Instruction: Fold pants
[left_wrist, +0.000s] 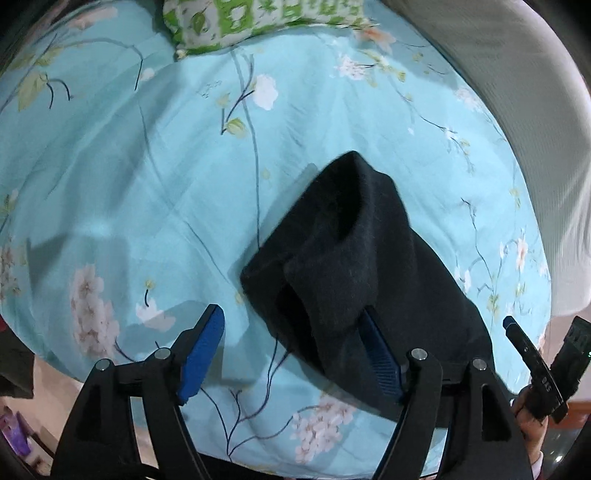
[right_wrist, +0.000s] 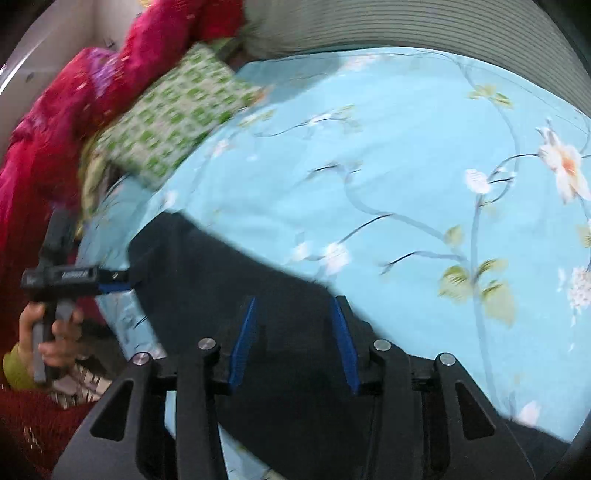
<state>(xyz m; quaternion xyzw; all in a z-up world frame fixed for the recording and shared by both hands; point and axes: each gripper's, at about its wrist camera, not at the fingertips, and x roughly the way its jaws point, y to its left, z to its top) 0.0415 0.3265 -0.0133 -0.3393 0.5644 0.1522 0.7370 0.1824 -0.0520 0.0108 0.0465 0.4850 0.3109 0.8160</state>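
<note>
Your left gripper (left_wrist: 291, 328) stands wide apart, released; its right finger (left_wrist: 380, 354) lies under a fold of the dark pants (left_wrist: 354, 258), bunched on the blue floral bedsheet (left_wrist: 147, 184). Your right gripper (right_wrist: 295, 343) hangs half open over the pants, gripping nothing.

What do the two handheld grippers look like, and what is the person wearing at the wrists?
Both the left gripper and the right gripper have black linkage frames with silver pivot pins and blue ribbed fingers. The left gripper's grey handle sits under a black body with white lettering. A yellow-green cuff shows at that wrist.
</note>
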